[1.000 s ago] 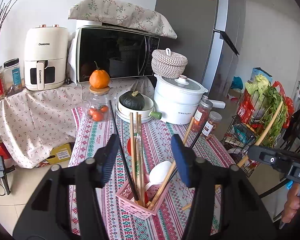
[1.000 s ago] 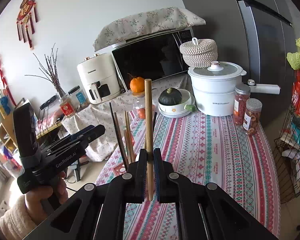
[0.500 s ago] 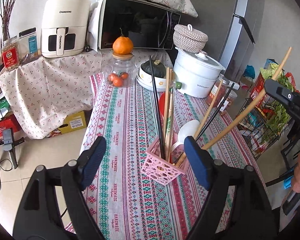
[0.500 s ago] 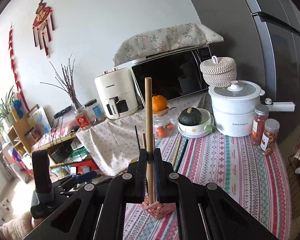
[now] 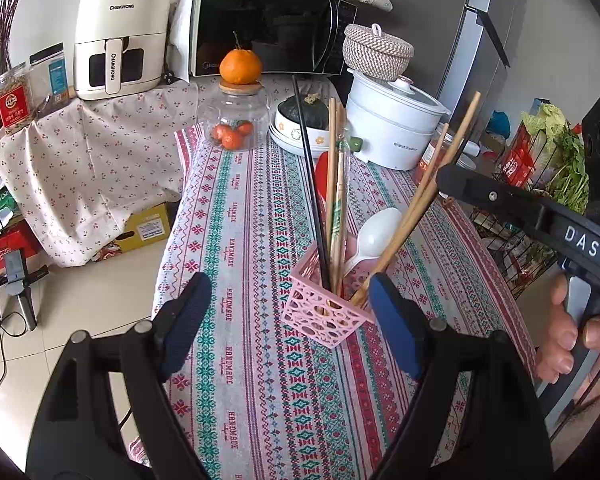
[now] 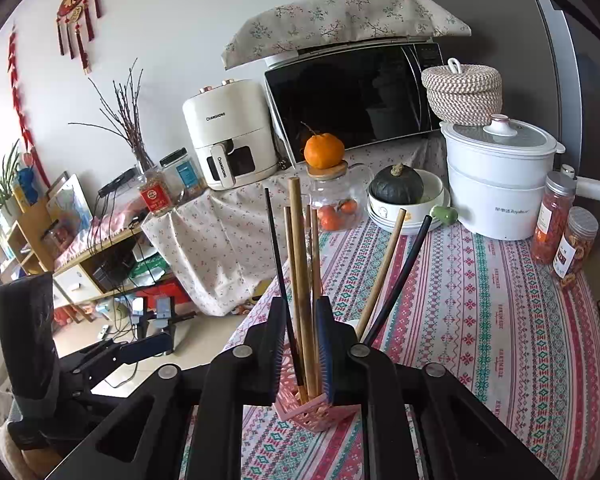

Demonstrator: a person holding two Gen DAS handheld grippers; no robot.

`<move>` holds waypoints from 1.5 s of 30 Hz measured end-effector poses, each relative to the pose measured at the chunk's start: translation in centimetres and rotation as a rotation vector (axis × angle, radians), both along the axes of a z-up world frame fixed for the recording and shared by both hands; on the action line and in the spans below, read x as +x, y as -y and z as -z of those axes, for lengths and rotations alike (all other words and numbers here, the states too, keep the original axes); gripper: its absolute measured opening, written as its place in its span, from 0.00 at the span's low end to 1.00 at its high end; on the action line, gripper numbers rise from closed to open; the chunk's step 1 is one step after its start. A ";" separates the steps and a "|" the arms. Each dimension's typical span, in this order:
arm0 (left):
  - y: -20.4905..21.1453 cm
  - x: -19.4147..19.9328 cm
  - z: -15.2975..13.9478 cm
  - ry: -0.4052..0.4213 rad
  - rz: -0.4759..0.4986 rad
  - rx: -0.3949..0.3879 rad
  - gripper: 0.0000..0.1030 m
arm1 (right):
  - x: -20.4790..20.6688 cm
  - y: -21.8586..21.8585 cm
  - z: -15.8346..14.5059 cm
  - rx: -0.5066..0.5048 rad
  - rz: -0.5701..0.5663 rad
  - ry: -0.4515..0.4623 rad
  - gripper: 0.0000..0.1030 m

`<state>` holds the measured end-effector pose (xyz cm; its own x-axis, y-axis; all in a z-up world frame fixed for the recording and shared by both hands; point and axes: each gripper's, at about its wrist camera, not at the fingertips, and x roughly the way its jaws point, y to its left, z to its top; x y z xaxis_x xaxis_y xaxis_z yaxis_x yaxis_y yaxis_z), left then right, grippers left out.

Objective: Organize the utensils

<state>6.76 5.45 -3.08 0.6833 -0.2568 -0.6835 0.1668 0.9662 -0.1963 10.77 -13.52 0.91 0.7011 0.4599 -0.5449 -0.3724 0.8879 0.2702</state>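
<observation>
In the pink perforated plastic basket (image 5: 327,312) stand roughly six wooden chopsticks (image 5: 331,184), two black chopsticks (image 5: 310,184) and one white plastic spoon (image 5: 374,236).

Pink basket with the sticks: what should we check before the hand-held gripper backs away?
1. Pink basket stands upright on the table: ok.
2. Wooden chopstick has its lower end inside the basket: ok.
3. Right hand-held gripper has its jaws set wider than that chopstick: ok.
4. Only that chopstick sits between the right jaws: not ok. The black chopstick appears to run between them too.
5. Left hand-held gripper is open and empty, close by the basket: ok.
6. Chopstick will stay leaning without help: cannot tell.
</observation>
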 end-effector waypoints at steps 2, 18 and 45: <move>0.2 -0.1 0.1 -0.004 0.005 0.004 0.79 | -0.5 0.9 -0.7 0.022 0.017 0.027 0.42; 3.6 -3.2 -1.6 0.036 -0.078 0.103 1.00 | -5.9 8.4 -3.7 -0.060 0.258 0.070 1.00; 5.9 -5.6 -3.6 0.127 -0.136 0.137 1.00 | -8.5 8.3 -2.0 -0.285 0.371 0.039 1.00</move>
<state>1.14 -0.41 0.56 0.7879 -0.0668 -0.6122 0.0479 0.9977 -0.0473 2.29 -21.85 2.89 0.8123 0.0101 -0.5831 -0.0204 0.9997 -0.0111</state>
